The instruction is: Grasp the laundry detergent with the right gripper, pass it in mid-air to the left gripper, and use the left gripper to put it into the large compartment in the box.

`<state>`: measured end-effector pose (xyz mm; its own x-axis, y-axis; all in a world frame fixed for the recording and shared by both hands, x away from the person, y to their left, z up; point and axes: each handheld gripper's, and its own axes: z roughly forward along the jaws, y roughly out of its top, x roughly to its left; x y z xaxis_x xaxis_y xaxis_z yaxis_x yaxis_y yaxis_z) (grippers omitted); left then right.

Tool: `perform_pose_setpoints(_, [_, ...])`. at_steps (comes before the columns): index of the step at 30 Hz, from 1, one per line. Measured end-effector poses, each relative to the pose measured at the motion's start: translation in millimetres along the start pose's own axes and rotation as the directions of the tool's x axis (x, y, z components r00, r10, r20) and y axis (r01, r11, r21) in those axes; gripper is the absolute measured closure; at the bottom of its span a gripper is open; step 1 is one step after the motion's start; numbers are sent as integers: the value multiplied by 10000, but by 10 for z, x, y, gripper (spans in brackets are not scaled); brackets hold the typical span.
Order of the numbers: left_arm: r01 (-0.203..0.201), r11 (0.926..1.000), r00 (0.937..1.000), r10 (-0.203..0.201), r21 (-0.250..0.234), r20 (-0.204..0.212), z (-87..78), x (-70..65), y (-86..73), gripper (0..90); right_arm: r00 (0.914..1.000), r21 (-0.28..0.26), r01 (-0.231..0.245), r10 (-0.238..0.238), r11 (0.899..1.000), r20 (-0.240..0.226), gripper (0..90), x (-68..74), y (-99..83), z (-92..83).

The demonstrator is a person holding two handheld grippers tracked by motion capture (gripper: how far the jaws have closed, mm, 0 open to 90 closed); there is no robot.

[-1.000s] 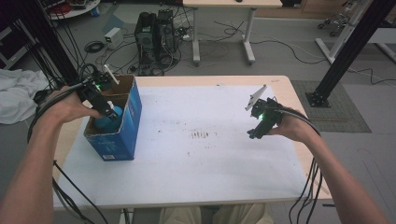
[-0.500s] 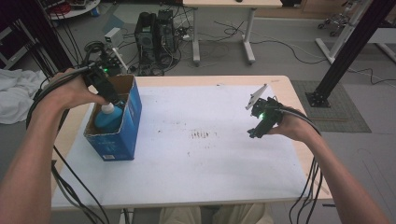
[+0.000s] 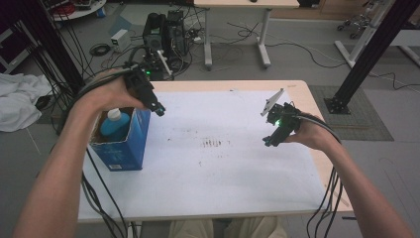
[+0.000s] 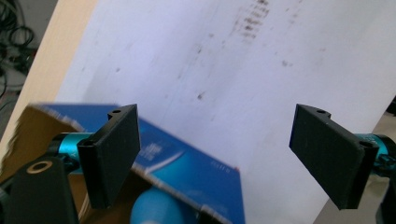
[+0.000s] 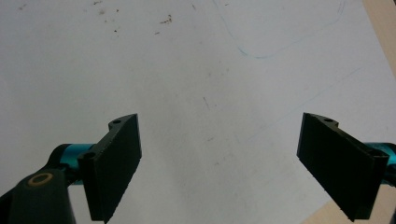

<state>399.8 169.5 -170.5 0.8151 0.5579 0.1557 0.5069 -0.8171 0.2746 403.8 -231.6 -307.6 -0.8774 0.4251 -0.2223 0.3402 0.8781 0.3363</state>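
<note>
A blue cardboard box (image 3: 126,148) stands open at the table's left side. In it a blue bottle (image 3: 115,124) with a white cap stands upright. My left gripper (image 3: 159,110) hovers above the box's far right corner. Its jaws have just been opening and stand wide apart with nothing between them. In the left gripper view (image 4: 217,135) the box's blue wall (image 4: 187,168) and the bottle (image 4: 154,210) lie below the jaws. My right gripper (image 3: 268,142) hangs over the table's right part, open and empty. In the right gripper view (image 5: 219,140) bare white sheet lies beneath it.
A white sheet (image 3: 223,168) with dark smudges (image 3: 213,144) covers the wooden table (image 3: 297,89). Beyond the far edge are computer cases (image 3: 166,29), cables and another table's legs. A white cloth (image 3: 20,101) lies at the left, a black frame post (image 3: 369,49) at the right.
My left gripper has risen out of the box, leaving the bottle inside, and moved right over the box's far corner with its jaws wider. The right gripper has stayed put.
</note>
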Motion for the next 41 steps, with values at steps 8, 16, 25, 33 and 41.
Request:
perform_pose_setpoints(8, [-1429,9895,9867,1440,-195,750,501,-440,624,165,9999,74,52,-53,10000,106,129,21,12,-58])
perform_pose_setpoints(16, [-2077,9781,9692,2073,-109,1329,978,-734,852,165,9999,3,-5,5,10000,163,129,-6,22,-61])
perform_pose_setpoints(25, [-1998,9798,9680,1988,-95,1534,1139,-805,868,165,9999,4,-2,2,10000,166,129,-26,6,-65])
perform_pose_setpoints(33, [-1951,9807,9686,1948,-135,1548,1160,-830,840,165,9998,10,29,-30,10000,184,129,-18,-20,-68])
perform_pose_setpoints(41, [-1875,9822,9696,1865,-91,1587,1203,-847,827,165,9998,-14,39,-39,10000,186,129,-17,-20,-68])
